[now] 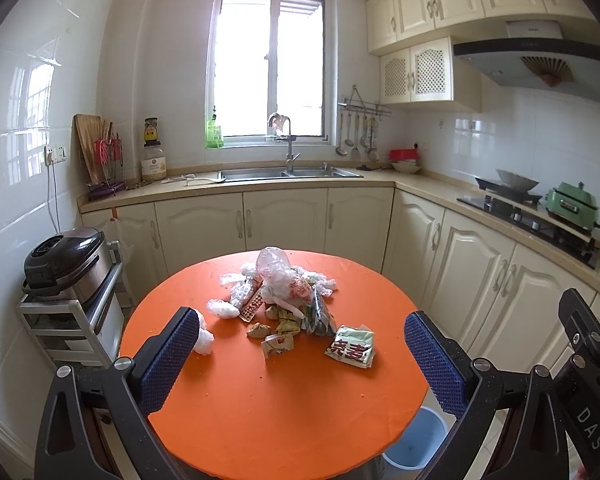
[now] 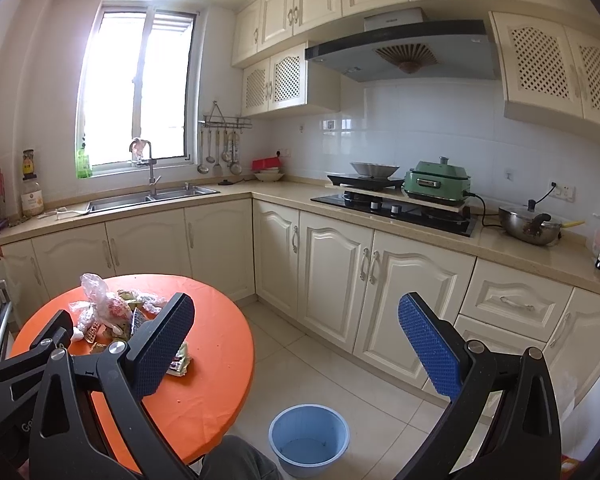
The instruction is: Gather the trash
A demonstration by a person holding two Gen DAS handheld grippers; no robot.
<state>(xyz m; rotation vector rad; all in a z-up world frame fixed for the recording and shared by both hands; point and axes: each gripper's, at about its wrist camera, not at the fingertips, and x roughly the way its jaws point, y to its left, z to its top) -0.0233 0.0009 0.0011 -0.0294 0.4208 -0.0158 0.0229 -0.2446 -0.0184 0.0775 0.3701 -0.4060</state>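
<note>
Both tools were spread and empty: the left tool hung over the orange desk, where the trash lay; right tool above the bin.

1. Left gripper: jaws spread wide, nothing between them. Blue textured pads face inward on black fingers.
2. Left gripper held level, fingers pointing forward and slightly down.
3. Right gripper: jaws likewise wide apart, empty. Blue pads visible on both fingers.
4. Right gripper's black frame shows at the right edge of the left wrist view, just beside the left gripper.
5. Left gripper's frame shows at the left edge of the right wrist view.
</note>
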